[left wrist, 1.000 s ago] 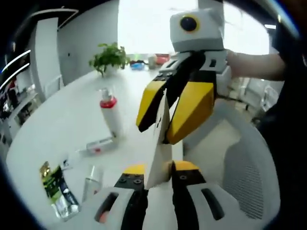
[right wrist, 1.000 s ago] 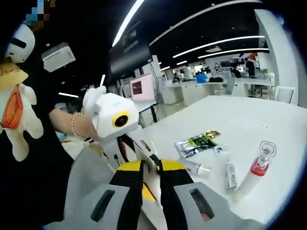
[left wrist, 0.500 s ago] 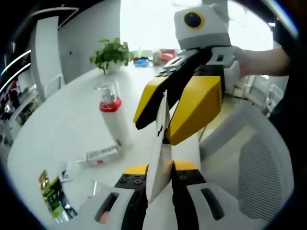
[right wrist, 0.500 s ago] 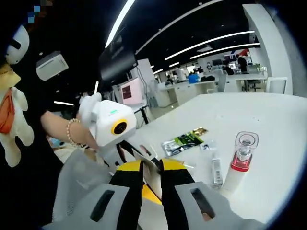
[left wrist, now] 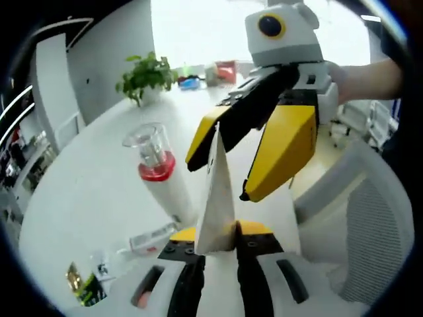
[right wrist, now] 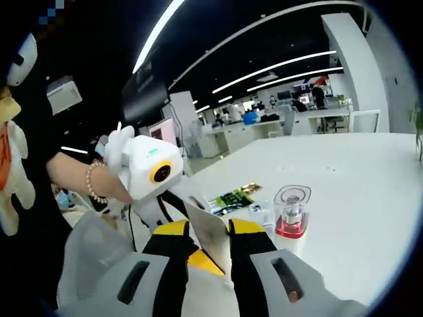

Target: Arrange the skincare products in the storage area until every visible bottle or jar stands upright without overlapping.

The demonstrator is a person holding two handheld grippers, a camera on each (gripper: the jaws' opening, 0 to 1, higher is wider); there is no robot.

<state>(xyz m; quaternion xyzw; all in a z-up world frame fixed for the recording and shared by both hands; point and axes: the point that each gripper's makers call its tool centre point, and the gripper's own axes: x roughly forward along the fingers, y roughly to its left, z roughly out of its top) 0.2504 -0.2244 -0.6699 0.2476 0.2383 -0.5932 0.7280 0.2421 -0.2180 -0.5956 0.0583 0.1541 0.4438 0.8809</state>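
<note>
So we've got a thin white sachet [left wrist: 217, 198] pinched from both ends: our left hand-held gripper [left wrist: 217, 247] clamps its lower edge, our right hand-held gripper [right wrist: 210, 241] grips the opposite end. Just behind it, a red-collared pump bottle [left wrist: 162, 175] stands upright on the white tabletop [left wrist: 86, 185]. A green packet [left wrist: 82, 287] is cut off.

A white tabletop [left wrist: 86, 178] is seen. On it, a pump bottle [left wrist: 162, 175] stands upright, with a small tube [left wrist: 151, 239] and a green sachet [left wrist: 84, 287] laid flat nearby.
</note>
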